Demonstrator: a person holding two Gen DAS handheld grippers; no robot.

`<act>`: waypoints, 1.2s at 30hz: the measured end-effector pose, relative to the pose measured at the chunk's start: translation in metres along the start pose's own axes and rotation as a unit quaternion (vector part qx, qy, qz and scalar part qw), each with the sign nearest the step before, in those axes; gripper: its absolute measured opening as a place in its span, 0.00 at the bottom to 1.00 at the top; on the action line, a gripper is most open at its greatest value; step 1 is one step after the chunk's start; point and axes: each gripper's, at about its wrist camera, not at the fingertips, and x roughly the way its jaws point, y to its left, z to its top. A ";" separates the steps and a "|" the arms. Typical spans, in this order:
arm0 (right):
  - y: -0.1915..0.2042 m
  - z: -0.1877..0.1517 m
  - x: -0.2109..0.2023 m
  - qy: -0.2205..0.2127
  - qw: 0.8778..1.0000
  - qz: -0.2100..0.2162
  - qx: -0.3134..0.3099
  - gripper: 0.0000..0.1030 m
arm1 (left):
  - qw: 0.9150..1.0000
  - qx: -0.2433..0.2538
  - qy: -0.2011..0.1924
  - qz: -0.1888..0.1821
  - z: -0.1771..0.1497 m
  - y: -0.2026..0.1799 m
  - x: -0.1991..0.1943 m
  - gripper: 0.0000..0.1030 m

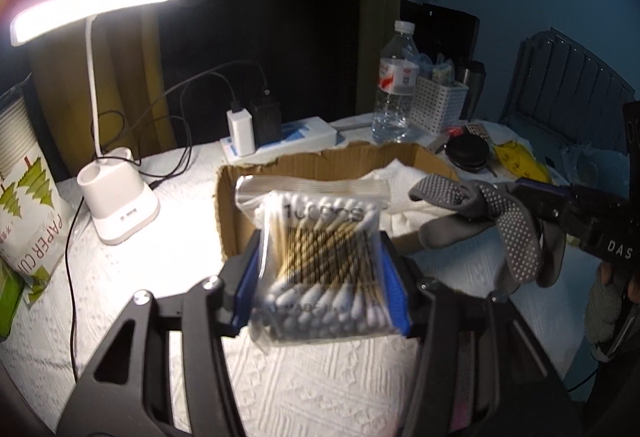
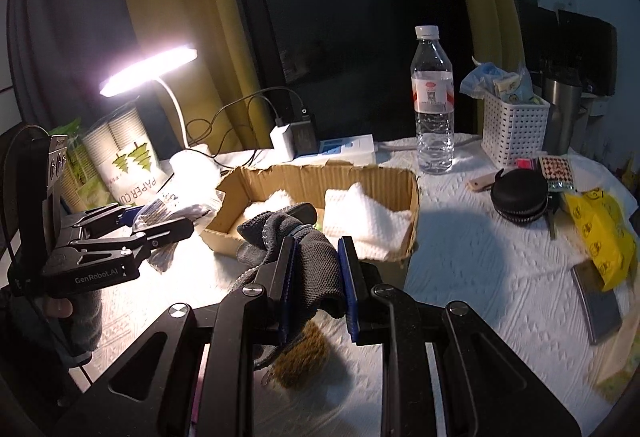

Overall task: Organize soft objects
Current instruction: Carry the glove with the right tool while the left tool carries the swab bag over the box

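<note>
My left gripper (image 1: 320, 273) is shut on a clear zip bag of cotton swabs (image 1: 320, 237), held above the white table just in front of the open cardboard box (image 1: 228, 213). My right gripper (image 2: 318, 273) is shut on a grey dotted glove (image 2: 308, 265), also raised near the front of the cardboard box (image 2: 328, 173). In the left wrist view the glove (image 1: 480, 221) hangs at the right from the right gripper (image 1: 532, 197). In the right wrist view the left gripper (image 2: 160, 219) with the swab bag (image 2: 176, 205) shows at the left. Folded white tissues (image 2: 360, 213) lie inside the box.
A lit desk lamp (image 1: 120, 213) stands at the left beside a paper cup pack (image 1: 28, 197). Behind the box are a charger strip (image 1: 280, 141), a water bottle (image 2: 434, 109) and a white basket (image 2: 514, 129). A black round case (image 2: 518, 197), yellow bag (image 2: 600, 233) and a brush (image 2: 304, 357) lie on the table.
</note>
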 end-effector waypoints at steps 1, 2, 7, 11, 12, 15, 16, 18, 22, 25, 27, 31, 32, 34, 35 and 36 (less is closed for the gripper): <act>-0.001 0.003 0.002 0.000 1.000 -0.001 -0.002 0.22 | 1.000 0.000 -0.002 0.000 0.002 0.001 0.002 0.53; -0.001 0.005 0.004 0.000 1.000 -0.002 -0.003 0.22 | 1.000 -0.001 -0.005 0.002 0.004 0.003 0.003 0.53; -0.005 0.019 0.015 0.000 1.000 -0.007 -0.009 0.22 | 1.000 -0.004 -0.014 0.006 0.013 0.011 0.013 0.53; -0.008 0.029 0.024 -0.001 1.000 -0.008 -0.016 0.22 | 1.000 -0.012 -0.016 0.012 0.017 0.019 0.022 0.53; -0.008 0.031 0.028 0.001 1.000 -0.009 -0.018 0.22 | 1.000 -0.013 -0.017 0.015 0.017 0.021 0.025 0.53; -0.010 0.036 0.038 0.006 1.000 -0.010 -0.019 0.22 | 0.999 -0.012 -0.018 0.024 0.018 0.024 0.034 0.53; -0.011 0.037 0.041 0.007 1.000 -0.010 -0.019 0.22 | 0.999 -0.012 -0.016 0.025 0.018 0.025 0.038 0.53; -0.012 0.039 0.049 0.012 1.000 -0.012 -0.018 0.22 | 0.999 -0.013 -0.014 0.026 0.019 0.027 0.044 0.53; -0.015 0.042 0.064 0.019 0.999 -0.021 -0.018 0.22 | 1.000 -0.014 -0.006 0.025 0.020 0.032 0.055 0.53; -0.016 0.046 0.078 0.025 0.999 -0.021 -0.017 0.22 | 1.000 -0.013 -0.001 0.024 0.020 0.034 0.061 0.53; -0.015 0.047 0.087 0.028 0.999 -0.023 -0.018 0.22 | 1.000 -0.014 0.004 0.021 0.020 0.034 0.065 0.53; -0.009 0.047 0.111 0.041 0.999 -0.022 -0.019 0.22 | 1.000 -0.014 0.012 0.018 0.017 0.034 0.073 0.53; -0.007 0.047 0.116 0.046 0.998 -0.024 -0.021 0.22 | 1.000 -0.015 0.015 0.019 0.017 0.034 0.075 0.54; -0.003 0.044 0.127 0.055 0.998 -0.027 -0.026 0.22 | 0.999 -0.016 0.021 0.021 0.015 0.035 0.079 0.54; -0.001 0.041 0.133 0.061 0.997 -0.029 -0.028 0.22 | 0.999 -0.017 0.025 0.022 0.015 0.035 0.081 0.54; 0.000 0.039 0.138 0.067 0.997 -0.030 -0.029 0.22 | 0.999 -0.018 0.028 0.023 0.015 0.036 0.083 0.54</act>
